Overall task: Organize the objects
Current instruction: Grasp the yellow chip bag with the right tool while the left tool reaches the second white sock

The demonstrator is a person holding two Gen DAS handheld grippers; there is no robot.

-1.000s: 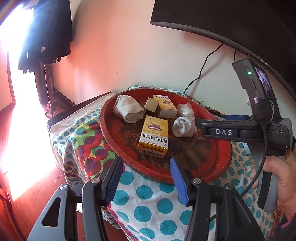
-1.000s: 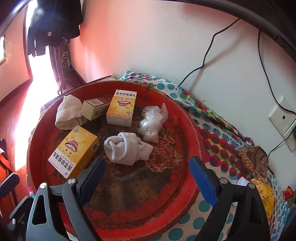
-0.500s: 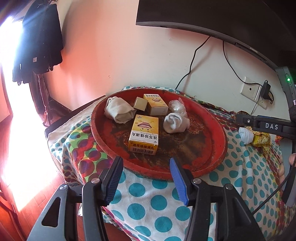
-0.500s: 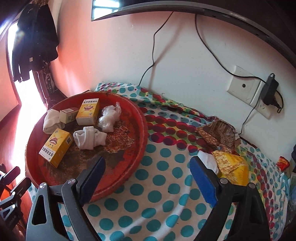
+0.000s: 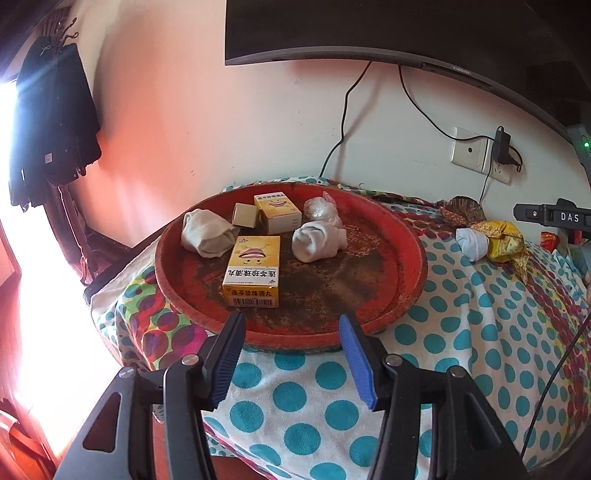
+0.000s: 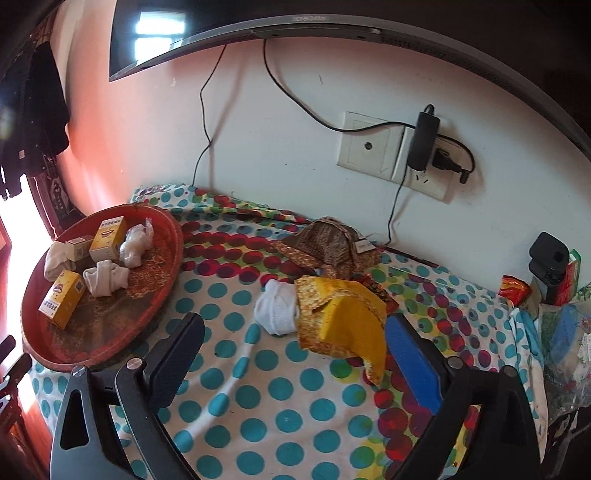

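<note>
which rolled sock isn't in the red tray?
The white rolled sock lying on the polka-dot cloth against the yellow wrapper; the other two sit inside the red tray.

This is a lived-in room of a home. A wide dark television [image 5: 369,29] hangs on a plastered wall, its cables [image 6: 207,122] trailing down to a wall socket [image 6: 391,155] with a charger plugged in. Dark clothes [image 5: 51,122] hang by a bright window. A polka-dot cloth [image 6: 280,398] covers the table, where a worn red tray [image 5: 413,273] holds medicine boxes [image 5: 253,271] and rolled socks [image 5: 317,240].
</note>
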